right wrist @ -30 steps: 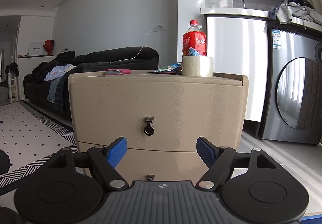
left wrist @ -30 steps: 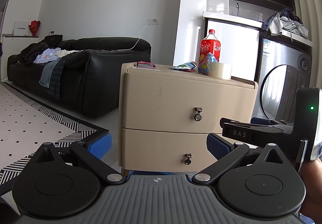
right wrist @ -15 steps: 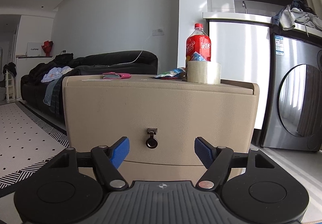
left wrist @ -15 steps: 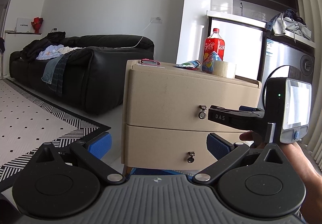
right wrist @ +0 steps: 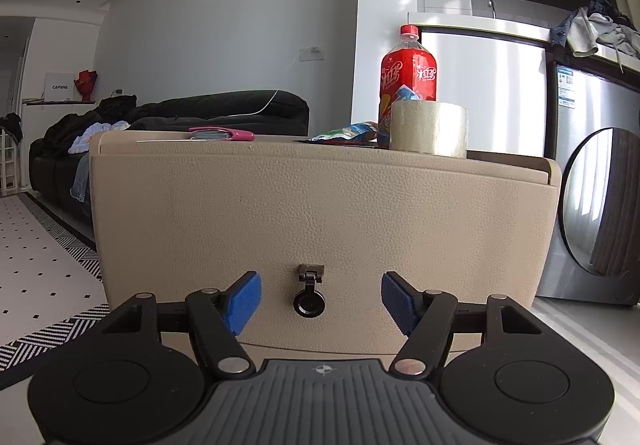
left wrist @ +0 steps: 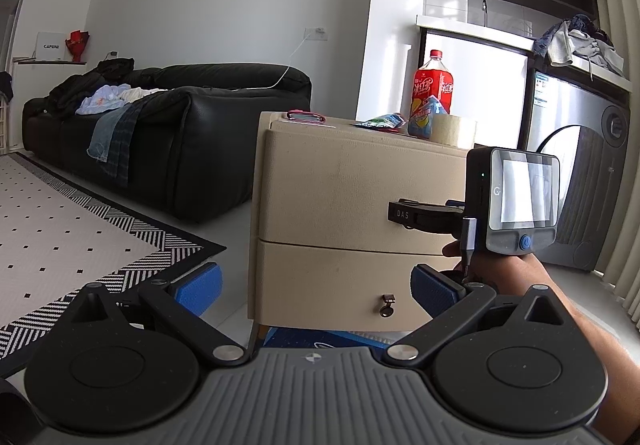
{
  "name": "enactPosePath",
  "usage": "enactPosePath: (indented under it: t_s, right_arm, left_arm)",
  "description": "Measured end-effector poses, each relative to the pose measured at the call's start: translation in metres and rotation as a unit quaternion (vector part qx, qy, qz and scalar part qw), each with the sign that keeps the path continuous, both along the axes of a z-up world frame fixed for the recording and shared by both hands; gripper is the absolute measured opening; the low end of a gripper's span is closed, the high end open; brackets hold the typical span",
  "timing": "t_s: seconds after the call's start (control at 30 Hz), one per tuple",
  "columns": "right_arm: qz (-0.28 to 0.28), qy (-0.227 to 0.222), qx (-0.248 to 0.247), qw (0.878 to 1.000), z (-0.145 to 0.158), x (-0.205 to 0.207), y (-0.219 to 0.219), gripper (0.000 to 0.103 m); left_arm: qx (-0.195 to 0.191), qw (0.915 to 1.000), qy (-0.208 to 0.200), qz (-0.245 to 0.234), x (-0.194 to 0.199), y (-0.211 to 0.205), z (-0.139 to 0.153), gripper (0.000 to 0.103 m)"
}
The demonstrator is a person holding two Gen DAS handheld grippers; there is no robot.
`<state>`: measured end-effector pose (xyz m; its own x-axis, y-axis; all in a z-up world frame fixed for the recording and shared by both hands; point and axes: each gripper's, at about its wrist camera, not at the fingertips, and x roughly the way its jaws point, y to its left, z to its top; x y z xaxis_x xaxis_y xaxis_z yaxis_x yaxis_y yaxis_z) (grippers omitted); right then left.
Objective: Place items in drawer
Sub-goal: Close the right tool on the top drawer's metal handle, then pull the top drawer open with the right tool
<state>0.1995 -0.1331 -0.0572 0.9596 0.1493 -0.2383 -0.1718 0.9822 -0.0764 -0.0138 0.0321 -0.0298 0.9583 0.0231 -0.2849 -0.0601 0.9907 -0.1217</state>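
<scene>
White floor, patterned rug (left wrist: 72, 229), black sofa (left wrist: 168, 125) left, washing machine (right wrist: 596, 205) right. Beige two-drawer nightstand (left wrist: 352, 197), drawers shut, fronts facing cameras. On top: tape roll (right wrist: 429, 128) on flat end, upright red bottle (right wrist: 408, 73), pink case (right wrist: 222, 134) lying flat. Right gripper (right wrist: 320, 297) spread wide astride top drawer's ring pull (right wrist: 309, 293), empty. Left gripper (left wrist: 316, 285) wide, empty, farther back.

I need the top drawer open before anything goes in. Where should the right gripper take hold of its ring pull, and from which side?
Grip the hanging ring of the top drawer, coming straight at the front, one finger either side. The right gripper is open and already brackets it; the ring hangs flat against the face, so pinching its lower loop seems best.
</scene>
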Motion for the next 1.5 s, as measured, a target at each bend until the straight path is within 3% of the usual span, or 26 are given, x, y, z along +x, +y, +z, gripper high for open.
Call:
enactPosePath:
  t_s: [0.17,0.33,0.57,0.6,0.77,0.8,1.5]
  right_arm:
    - [0.004,-0.004,-0.007,1.0,-0.003,0.008,0.009,0.065]
    - [0.005,-0.007,-0.011,1.0,-0.008,0.016,0.014,0.047]
    - [-0.007,0.002,-0.012,1.0,-0.015,0.028,0.016,0.042]
    - [-0.005,0.005,-0.011,1.0,-0.016,0.029,0.016,0.035]
    - [-0.009,0.002,-0.008,1.0,-0.019,0.031,0.016,0.027]
    - [-0.01,0.0,-0.009,1.0,-0.019,0.031,0.016,0.022]
    - [-0.017,0.001,-0.006,1.0,-0.018,0.03,0.016,0.017]
  left_arm:
    - [0.002,1.0,0.003,0.002,0.007,0.0,0.001,0.103]
    - [0.002,1.0,0.007,0.002,0.007,-0.001,-0.001,0.103]
    - [0.006,0.9999,0.011,0.003,0.014,0.0,0.001,0.103]
    - [0.006,0.9999,0.012,0.003,0.014,0.0,0.001,0.103]
    - [0.008,0.9999,0.013,0.001,0.013,-0.003,0.0,0.103]
    - [0.008,0.9999,0.013,0.001,0.013,-0.003,0.0,0.103]
    - [0.009,0.9999,0.014,0.0,0.011,-0.007,0.002,0.103]
